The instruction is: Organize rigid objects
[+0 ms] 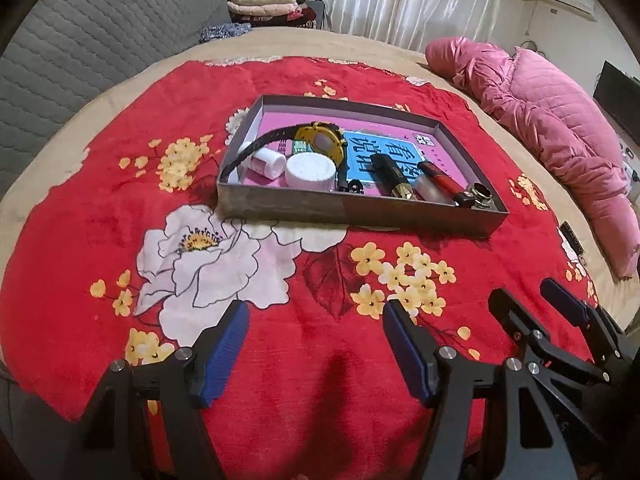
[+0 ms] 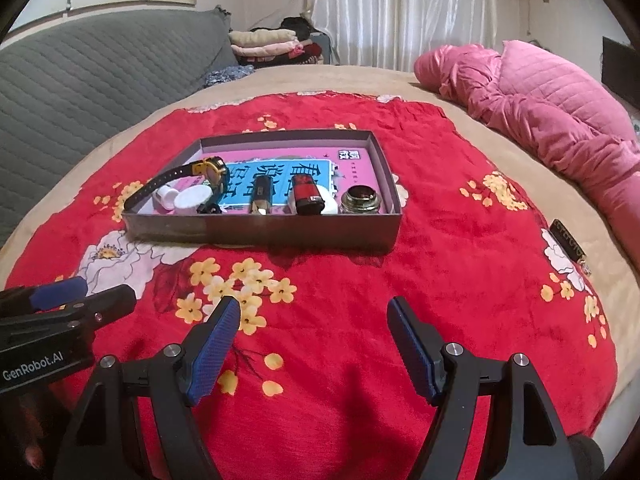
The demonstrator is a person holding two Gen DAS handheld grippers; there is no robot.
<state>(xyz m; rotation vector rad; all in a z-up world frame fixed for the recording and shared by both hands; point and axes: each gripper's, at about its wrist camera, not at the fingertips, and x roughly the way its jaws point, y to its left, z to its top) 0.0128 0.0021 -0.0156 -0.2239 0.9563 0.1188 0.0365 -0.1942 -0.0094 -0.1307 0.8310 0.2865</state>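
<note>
A shallow grey box [image 1: 280, 204] [image 2: 256, 232] sits on the red floral blanket. It holds a pink and blue book [image 1: 384, 148] [image 2: 280, 176], a yellow watch [image 1: 320, 142] [image 2: 210, 168], a small white bottle [image 1: 268, 162], a white round lid [image 1: 310, 172] [image 2: 192, 200], a black and gold tube [image 1: 394, 176] [image 2: 260, 196], a red lighter [image 1: 442, 182] [image 2: 306, 194] and a small glass jar [image 1: 482, 196] [image 2: 360, 200]. My left gripper [image 1: 316, 320] is open and empty, well short of the box. My right gripper [image 2: 314, 316] is open and empty beside it, also seen in the left wrist view [image 1: 520, 300].
The red blanket [image 1: 120, 200] [image 2: 460, 240] lies on a beige bed. A pink quilted jacket [image 1: 552, 128] [image 2: 552, 112] lies at the right. A grey quilted headboard [image 1: 80, 52] is at the left, folded clothes [image 2: 268, 44] behind.
</note>
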